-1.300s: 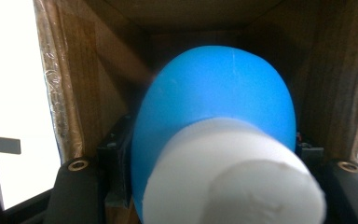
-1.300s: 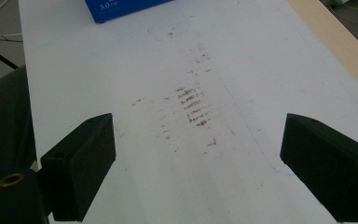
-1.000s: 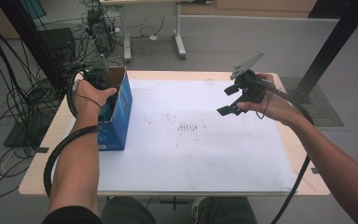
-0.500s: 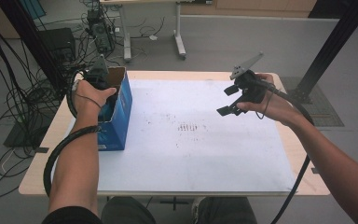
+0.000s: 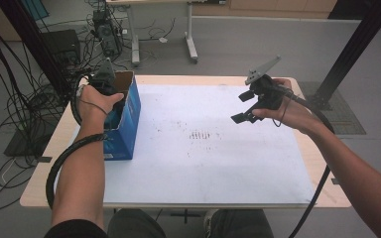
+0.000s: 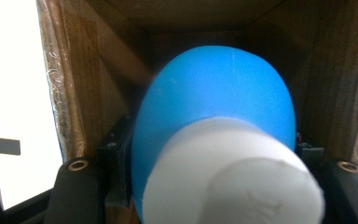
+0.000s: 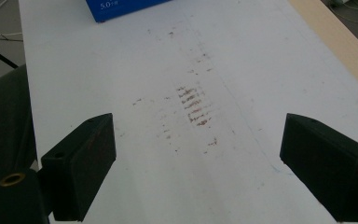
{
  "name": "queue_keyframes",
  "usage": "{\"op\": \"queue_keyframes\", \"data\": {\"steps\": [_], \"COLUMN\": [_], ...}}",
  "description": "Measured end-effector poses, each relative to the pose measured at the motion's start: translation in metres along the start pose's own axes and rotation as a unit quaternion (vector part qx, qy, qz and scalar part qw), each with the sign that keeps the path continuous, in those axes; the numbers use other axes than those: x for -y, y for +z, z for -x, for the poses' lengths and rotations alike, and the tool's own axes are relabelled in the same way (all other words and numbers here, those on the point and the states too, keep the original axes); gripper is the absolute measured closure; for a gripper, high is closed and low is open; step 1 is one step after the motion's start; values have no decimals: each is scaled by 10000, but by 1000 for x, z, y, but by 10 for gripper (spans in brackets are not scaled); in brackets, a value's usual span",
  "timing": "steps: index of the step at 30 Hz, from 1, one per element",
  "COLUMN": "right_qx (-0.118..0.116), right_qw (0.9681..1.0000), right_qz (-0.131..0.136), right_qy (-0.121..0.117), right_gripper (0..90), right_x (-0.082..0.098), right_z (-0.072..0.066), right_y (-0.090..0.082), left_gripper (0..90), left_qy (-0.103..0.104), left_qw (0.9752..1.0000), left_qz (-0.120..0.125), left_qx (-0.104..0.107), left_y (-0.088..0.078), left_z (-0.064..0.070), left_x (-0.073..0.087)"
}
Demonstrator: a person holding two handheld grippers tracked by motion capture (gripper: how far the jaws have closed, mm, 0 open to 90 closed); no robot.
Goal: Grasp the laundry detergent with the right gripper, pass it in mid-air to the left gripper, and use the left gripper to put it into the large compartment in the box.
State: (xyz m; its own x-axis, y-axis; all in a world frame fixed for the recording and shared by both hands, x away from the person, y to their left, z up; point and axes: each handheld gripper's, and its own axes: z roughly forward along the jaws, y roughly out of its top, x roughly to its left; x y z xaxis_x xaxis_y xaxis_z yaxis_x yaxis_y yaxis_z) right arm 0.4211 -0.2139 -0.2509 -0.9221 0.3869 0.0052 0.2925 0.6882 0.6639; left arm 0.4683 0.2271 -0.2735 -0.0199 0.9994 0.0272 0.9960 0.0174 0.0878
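Observation:
An open blue cardboard box [image 5: 128, 124] stands at the left of the white-covered table [image 5: 218, 173]. My left gripper [image 5: 104, 82] points down into the box. In the left gripper view its jaws [image 6: 212, 156] are shut on a rounded blue object with a white cylindrical end [image 6: 214, 107], between the box's brown inner walls [image 6: 74, 93]. My right gripper [image 5: 242, 106] is held above the table's right side, open and holding nothing. In the right gripper view its jaws [image 7: 196, 172] stand wide apart over the white sheet, with the blue box [image 7: 121, 8] far ahead.
Brown smudges [image 5: 201, 135] mark the middle of the white sheet [image 7: 193, 107]. Cables [image 5: 10, 114] lie on the floor left of the table. A black post [image 5: 352, 49] stands at the back right, and another table's legs [image 5: 191, 44] behind.

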Motion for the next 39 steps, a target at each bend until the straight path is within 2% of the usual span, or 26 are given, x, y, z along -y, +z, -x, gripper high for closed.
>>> {"op": "queue_keyframes", "data": {"steps": [39], "right_qx": [-43], "right_qw": [10000], "right_qz": [38], "right_qy": [9], "right_gripper": [106], "right_x": [1], "right_z": [1], "right_y": [1], "left_gripper": [357], "left_qy": [36], "left_qw": [10000], "left_qz": [-14], "left_qx": [-40], "left_y": [0], "left_z": [3], "left_x": [0]}}
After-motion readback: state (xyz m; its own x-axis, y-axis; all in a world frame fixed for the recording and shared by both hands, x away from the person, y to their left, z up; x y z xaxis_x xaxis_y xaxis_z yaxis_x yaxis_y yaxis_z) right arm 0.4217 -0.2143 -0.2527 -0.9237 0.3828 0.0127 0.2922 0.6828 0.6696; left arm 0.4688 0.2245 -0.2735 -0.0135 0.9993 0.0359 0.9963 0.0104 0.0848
